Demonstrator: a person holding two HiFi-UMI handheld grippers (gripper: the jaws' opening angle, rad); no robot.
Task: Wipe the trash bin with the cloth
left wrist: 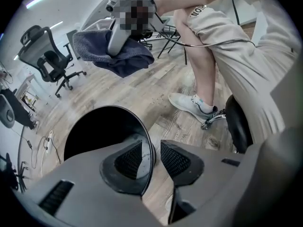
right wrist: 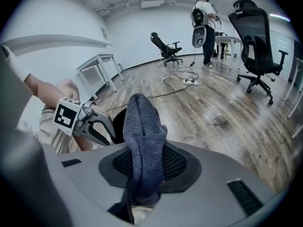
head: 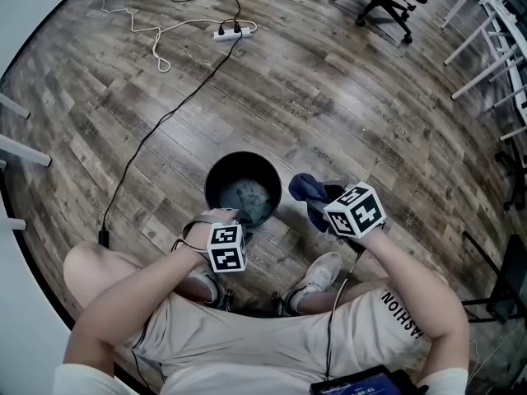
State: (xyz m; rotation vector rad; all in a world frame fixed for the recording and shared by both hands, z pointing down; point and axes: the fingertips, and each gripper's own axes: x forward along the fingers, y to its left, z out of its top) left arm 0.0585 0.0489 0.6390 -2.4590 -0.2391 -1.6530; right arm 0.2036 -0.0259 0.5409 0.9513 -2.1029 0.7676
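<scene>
While the left tongs (left wrist: 150,156) stand spread astride the near rim of the trash bin (head: 222,171) on the floor, the right tongs (right wrist: 147,164) pinch the cloth (right wrist: 142,126) just right of it.

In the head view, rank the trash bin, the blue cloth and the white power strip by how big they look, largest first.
Largest: trash bin.
Next: blue cloth.
Smallest: white power strip, though it lies farther from the camera, so it may only look smaller than the cloth.
</scene>
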